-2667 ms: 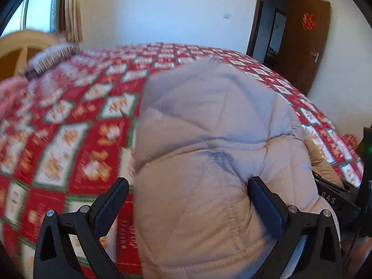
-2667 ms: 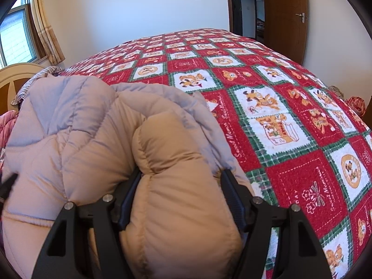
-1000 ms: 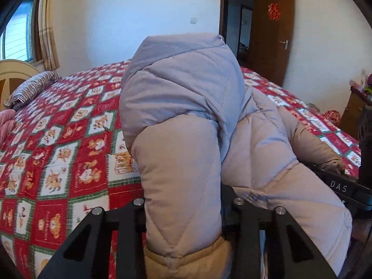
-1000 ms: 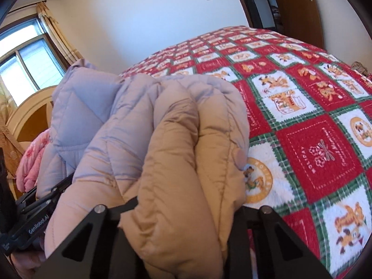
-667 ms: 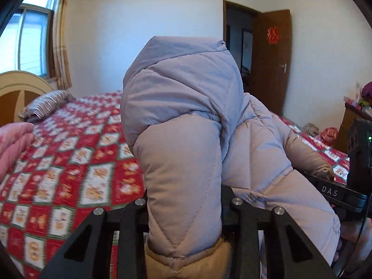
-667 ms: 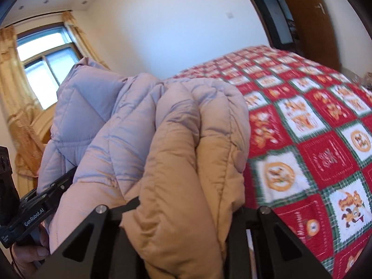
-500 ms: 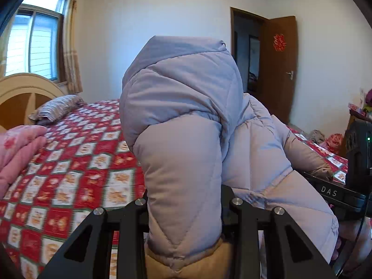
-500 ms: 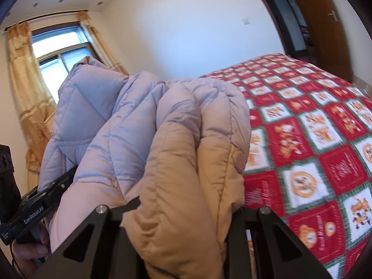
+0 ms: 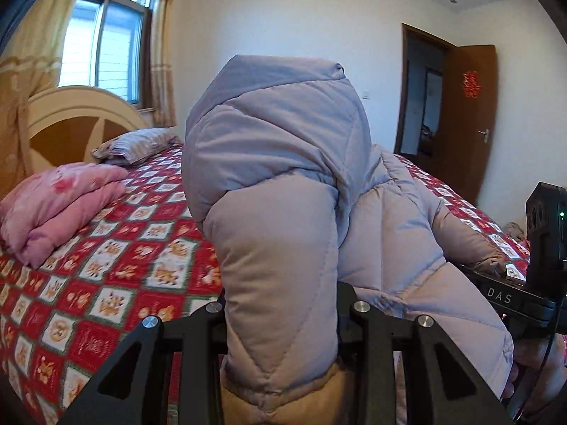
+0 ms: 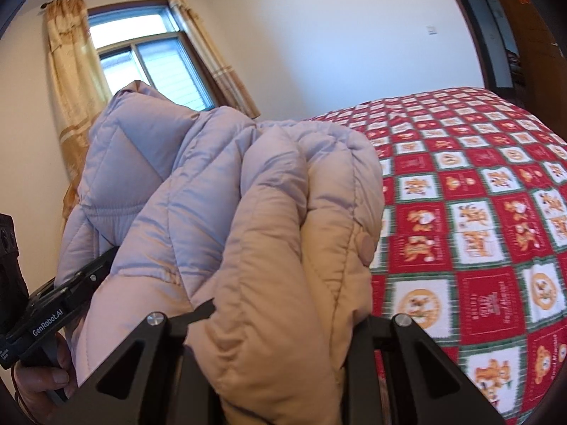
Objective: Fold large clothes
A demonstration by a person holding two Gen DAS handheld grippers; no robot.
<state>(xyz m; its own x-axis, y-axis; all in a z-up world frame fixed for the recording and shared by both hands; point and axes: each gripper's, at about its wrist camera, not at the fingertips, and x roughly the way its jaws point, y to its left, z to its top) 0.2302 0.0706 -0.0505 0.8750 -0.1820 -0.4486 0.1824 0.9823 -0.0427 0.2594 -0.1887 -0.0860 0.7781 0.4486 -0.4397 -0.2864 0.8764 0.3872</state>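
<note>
The left gripper (image 9: 281, 304) was clamped on a thick fold of the puffy quilted lilac-grey down coat (image 9: 283, 184), bunched directly ahead of it; the right gripper (image 10: 280, 315) likewise pinched the coat's tan-lined edge, above the red patterned quilt (image 10: 478, 212).

L gripper (image 9: 281, 318): blk frame, silver screws, "GenRobot.AI" | R gripper (image 10: 273, 322): blk, "DAS", green LED

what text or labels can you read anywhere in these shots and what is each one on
"DAS": white letters on the black body of the right gripper, seen from the left wrist view.
"GenRobot.AI": white letters on the black body of the left gripper, seen from the right wrist view.
Red paper ornament on the brown door: shape too small to read.
Lettering in the red squares of the bedspread: too blurred to read.
</note>
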